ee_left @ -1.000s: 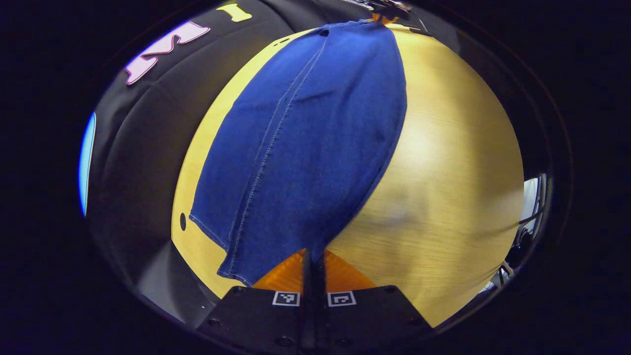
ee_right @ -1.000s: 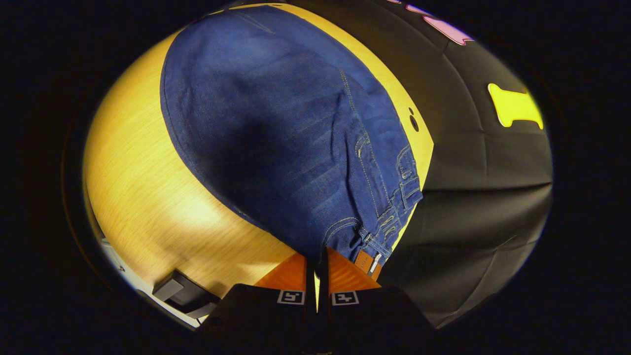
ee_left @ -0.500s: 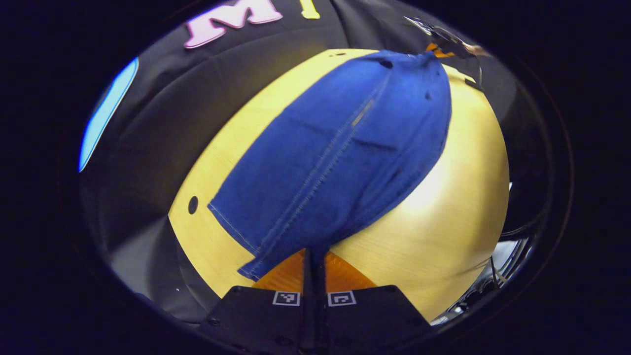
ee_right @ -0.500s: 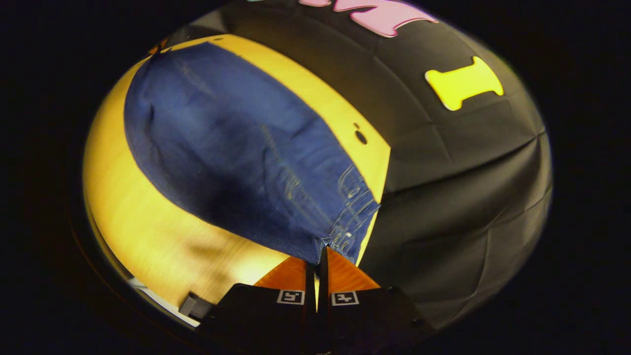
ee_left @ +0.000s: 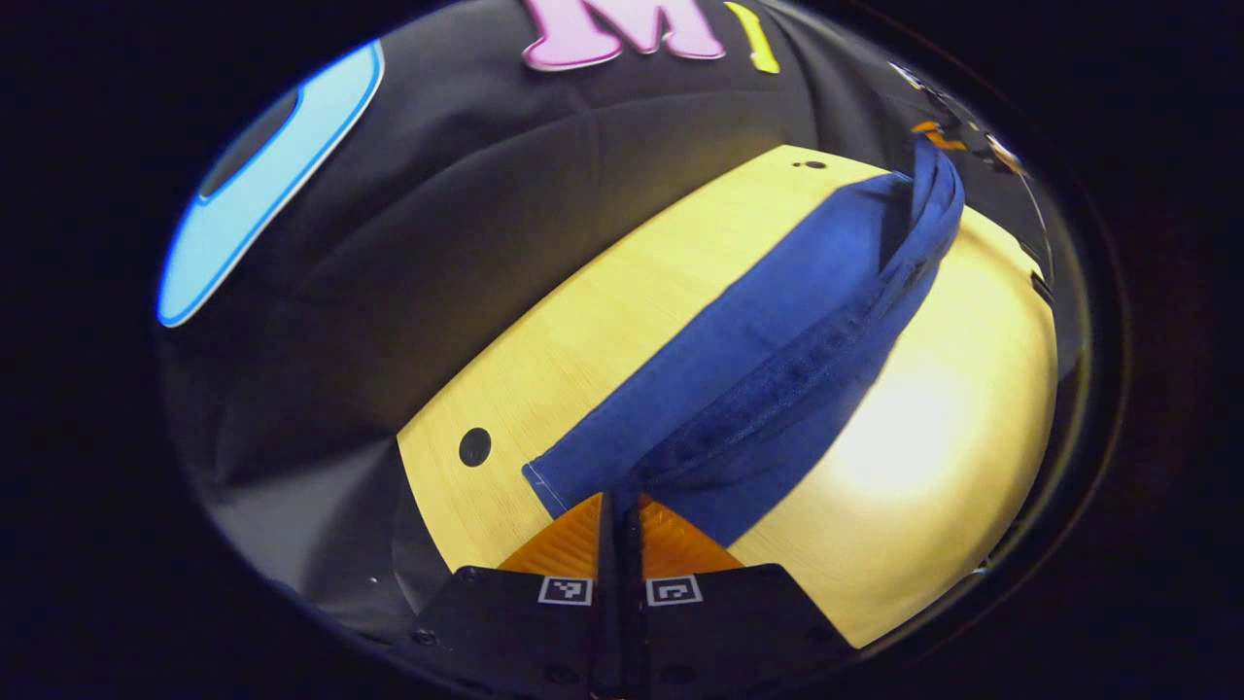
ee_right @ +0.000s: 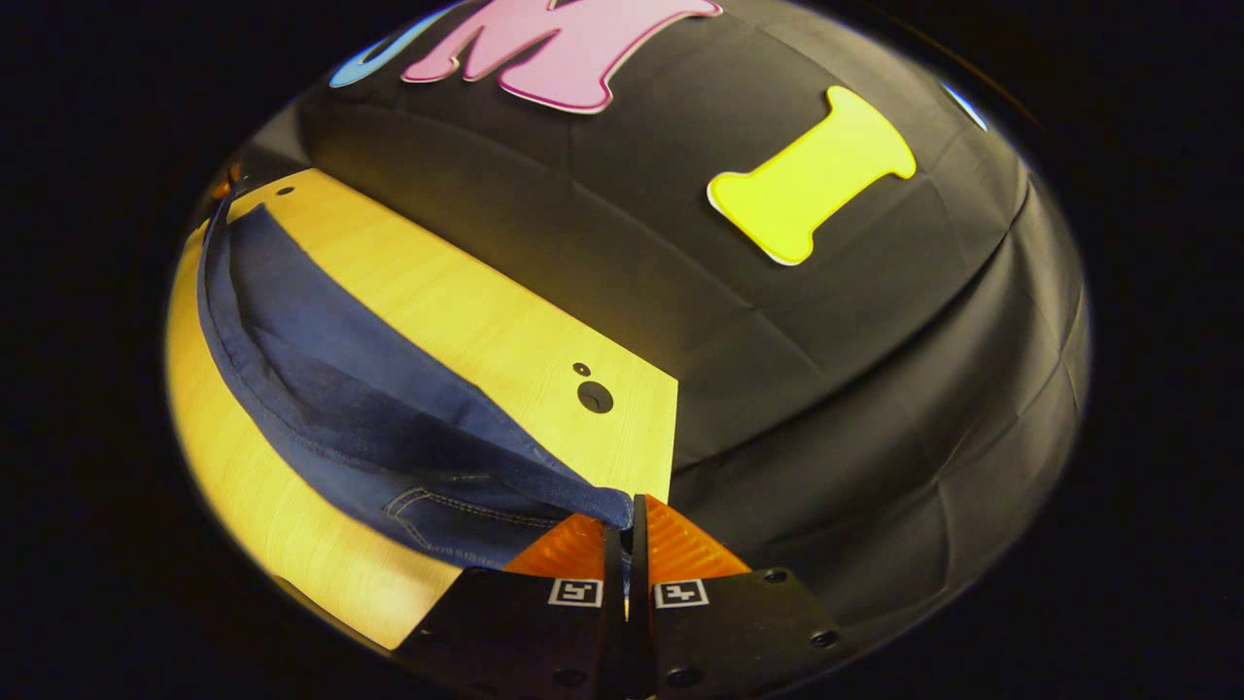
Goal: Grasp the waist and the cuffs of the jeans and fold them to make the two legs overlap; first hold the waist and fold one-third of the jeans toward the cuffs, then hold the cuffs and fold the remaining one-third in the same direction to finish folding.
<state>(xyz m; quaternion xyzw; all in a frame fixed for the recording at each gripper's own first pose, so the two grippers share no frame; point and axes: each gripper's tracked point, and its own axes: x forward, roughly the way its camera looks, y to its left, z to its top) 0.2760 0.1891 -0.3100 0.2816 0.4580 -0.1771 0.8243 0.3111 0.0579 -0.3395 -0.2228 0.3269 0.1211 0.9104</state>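
Note:
The blue jeans (ee_left: 777, 331) stretch lengthwise across the light wooden table (ee_left: 914, 457). One long edge is raised into a sagging fold above the part that lies flat. My left gripper (ee_left: 619, 501) is shut on the cuff end of that raised edge. In the right gripper view the jeans (ee_right: 321, 389) hang in a curve, with pocket stitching near my right gripper (ee_right: 627, 510), which is shut on the waist end. The right gripper (ee_left: 938, 131) shows far off at the waist in the left gripper view, and the left gripper (ee_right: 225, 180) shows far off at the cuffs.
The table (ee_right: 457, 301) has a dark round hole (ee_left: 474, 446) near the cuff corner and another hole (ee_right: 595, 396) near the waist corner. The black cloth wall (ee_right: 826, 369) hangs right behind the table's far edge. Bare tabletop lies on the near side of the jeans.
Both grippers have risen and tipped toward the wall, lifting the near edge of the jeans. The cloth, spread flat a second ago, now shows edge-on as a raised fold.

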